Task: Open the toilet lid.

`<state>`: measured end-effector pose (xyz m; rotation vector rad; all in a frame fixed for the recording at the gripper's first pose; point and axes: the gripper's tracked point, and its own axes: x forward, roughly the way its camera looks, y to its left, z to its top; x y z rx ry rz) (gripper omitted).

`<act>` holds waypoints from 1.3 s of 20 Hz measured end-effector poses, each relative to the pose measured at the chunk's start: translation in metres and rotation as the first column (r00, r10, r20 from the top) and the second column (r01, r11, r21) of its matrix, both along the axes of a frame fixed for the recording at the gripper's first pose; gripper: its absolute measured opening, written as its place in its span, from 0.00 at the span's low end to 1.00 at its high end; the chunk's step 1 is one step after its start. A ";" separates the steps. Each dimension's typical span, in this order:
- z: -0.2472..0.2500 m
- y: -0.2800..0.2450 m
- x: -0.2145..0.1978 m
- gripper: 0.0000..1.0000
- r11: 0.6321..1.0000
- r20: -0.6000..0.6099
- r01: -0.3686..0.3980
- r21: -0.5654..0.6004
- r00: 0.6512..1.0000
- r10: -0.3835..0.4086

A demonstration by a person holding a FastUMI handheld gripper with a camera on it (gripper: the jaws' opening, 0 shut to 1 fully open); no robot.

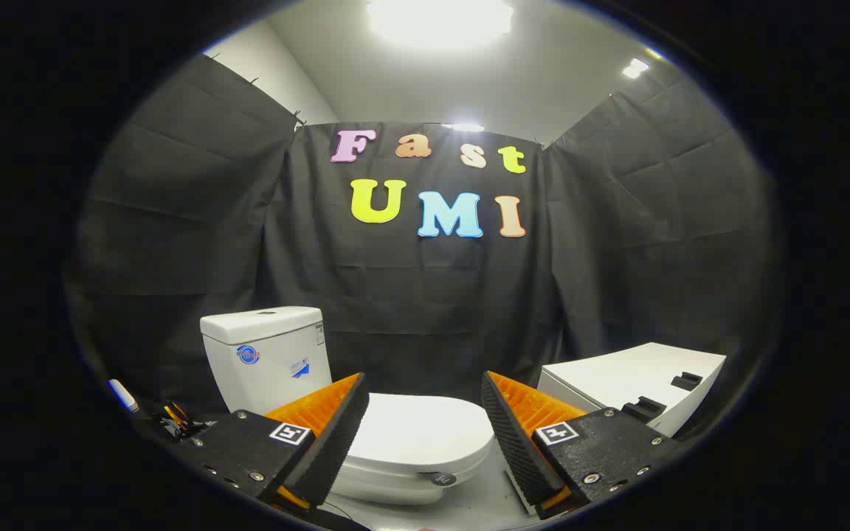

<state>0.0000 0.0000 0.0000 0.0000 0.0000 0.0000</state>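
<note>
1. My gripper (421, 424) hung with its jaws wide apart and nothing between them but air. My fingers (336, 428) touched nothing.

2. The toilet lid (417, 435) lay flat and closed on the bowl, just ahead of me. I saw it through the gap between my two fingers, its rounded front edge turned toward me and a little to my right.

3. The tank (266, 354) stood upright behind the lid, beyond my left finger, close against the black cloth wall (425, 310).

4. A white cabinet (639, 380) sat off past my right finger, well apart from the toilet. A small dark round tag (443, 479) clung to the bowl's front, below the lid's rim.

5. I judged the task barely begun: this was the approach, with the lid untouched.

6. The next move, as I reckoned it, called for going down and forward until one fingertip could catch under the lid's front lip. The seam between lid and seat looked thin, so I would need to come in low and nearly level.

7. After that the lid would want a lift on an arc back toward the tank, following its hinge rather than pulling straight up.

8. The risk I saw was hooking the seat along with the lid, or slipping off the smooth rim.
</note>
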 end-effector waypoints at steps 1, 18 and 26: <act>0.001 0.001 0.000 0.95 1.000 0.002 -0.003 0.008 1.000 0.003; 0.011 -0.003 0.008 0.95 0.999 0.030 0.001 0.037 1.000 -0.002; -0.003 -0.001 0.014 0.95 0.998 0.017 0.001 0.056 1.000 -0.002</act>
